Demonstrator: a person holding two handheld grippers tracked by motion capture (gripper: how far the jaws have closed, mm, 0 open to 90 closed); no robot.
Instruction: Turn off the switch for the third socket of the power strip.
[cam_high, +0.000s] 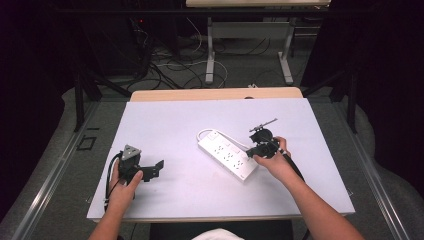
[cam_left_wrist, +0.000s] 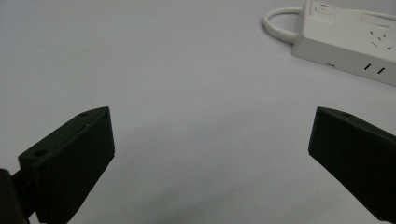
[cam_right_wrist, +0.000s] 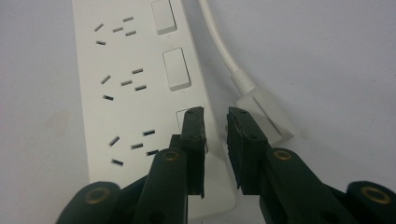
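From above, 1 white power strip (cam_high: 227, 154) lies right of centre on the white worktop (cam_high: 170, 120), its cord (cam_high: 204, 134) looping at the far end. The right gripper (cam_high: 261, 146) sits just beside the strip's near right edge; the left gripper (cam_high: 152, 169) rests well apart, nothing between them.

In the left gripper view, the gripper (cam_left_wrist: 210, 140) has its jaws spread wide over bare worktop, with the strip (cam_left_wrist: 348, 44) off in the far corner.

In the right gripper view, the gripper (cam_right_wrist: 215, 123) has its jaws nearly together, a narrow gap showing, over the strip's (cam_right_wrist: 135, 93) edge beside 3 switches (cam_right_wrist: 176, 69). The plug (cam_right_wrist: 268, 114) lies just right.
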